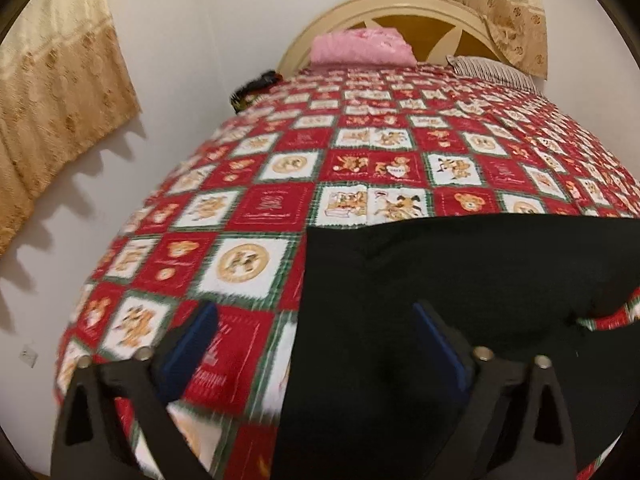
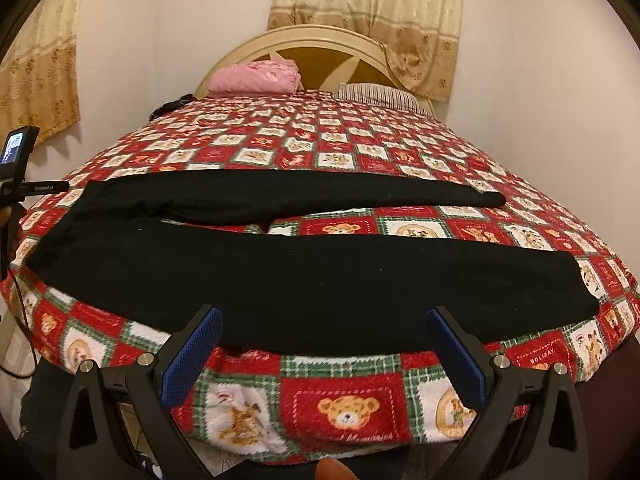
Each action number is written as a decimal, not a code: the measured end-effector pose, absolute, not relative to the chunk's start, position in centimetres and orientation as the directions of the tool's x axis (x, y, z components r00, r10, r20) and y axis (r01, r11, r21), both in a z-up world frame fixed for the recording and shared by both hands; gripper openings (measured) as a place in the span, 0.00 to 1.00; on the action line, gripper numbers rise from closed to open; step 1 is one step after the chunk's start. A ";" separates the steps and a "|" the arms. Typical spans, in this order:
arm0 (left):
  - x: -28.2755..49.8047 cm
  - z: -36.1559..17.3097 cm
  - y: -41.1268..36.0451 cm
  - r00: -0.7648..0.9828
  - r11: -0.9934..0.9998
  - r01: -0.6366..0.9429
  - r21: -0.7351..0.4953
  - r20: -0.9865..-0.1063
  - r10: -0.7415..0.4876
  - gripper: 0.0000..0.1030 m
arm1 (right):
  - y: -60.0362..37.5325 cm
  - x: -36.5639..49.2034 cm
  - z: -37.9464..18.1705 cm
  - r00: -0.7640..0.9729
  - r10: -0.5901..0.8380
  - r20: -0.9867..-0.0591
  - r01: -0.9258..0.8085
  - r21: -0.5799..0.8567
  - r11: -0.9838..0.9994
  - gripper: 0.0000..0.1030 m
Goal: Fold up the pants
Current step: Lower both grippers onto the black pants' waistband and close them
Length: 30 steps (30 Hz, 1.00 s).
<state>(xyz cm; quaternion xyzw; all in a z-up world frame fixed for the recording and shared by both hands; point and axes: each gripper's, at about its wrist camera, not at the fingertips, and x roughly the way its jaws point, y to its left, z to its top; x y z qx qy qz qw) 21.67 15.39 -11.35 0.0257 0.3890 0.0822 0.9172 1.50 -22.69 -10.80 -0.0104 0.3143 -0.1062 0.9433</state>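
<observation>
i see the black pants (image 2: 280,264) spread flat across the bed (image 2: 348,404), on its red teddy-bear quilt, lying crosswise near the foot edge. from the pants, the waist end sits toward the left tongs' side and the two legs run off to the other side, parted by a wedge of quilt. beyond the pants, at the headboard (image 2: 320,46), lie a pink folded cloth (image 2: 256,76) and a striped pillow (image 2: 380,96).

my left tongs (image 1: 316,344) stand spread wide, straddling the pants' waist edge, one blue pad over the quilt, the other over black cloth; i cannot tell if they touch it. my right tongs (image 2: 324,344) are also spread, empty, hanging just short of the pants' near leg, above the bed's edge.
</observation>
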 end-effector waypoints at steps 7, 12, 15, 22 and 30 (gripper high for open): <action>27.0 -13.1 17.0 0.642 0.994 -0.102 0.050 -0.760 0.104 0.71 | -24.8 3.9 -10.3 0.756 -0.262 -0.600 0.212 -0.154 0.965 0.99; 29.7 -14.5 18.3 0.609 0.996 -0.086 -0.019 -0.792 0.037 0.59 | -26.9 5.4 -9.6 0.752 -0.288 -0.593 0.229 -0.175 0.958 0.99; 31.0 -15.3 18.8 0.585 0.995 -0.078 -0.064 -0.811 -0.006 0.55 | -28.6 6.2 -8.9 0.760 -0.268 -0.591 0.238 -0.130 0.963 0.99; 31.7 -16.1 19.7 0.586 0.992 -0.064 -0.110 -0.808 -0.052 0.55 | -33.5 9.0 -7.6 0.760 -0.253 -0.598 0.265 -0.070 0.962 0.97; 32.2 -16.1 20.2 0.590 0.985 -0.012 -0.170 -0.797 -0.130 0.35 | -43.0 13.0 -7.6 0.708 -0.260 -0.656 0.392 0.059 0.918 0.79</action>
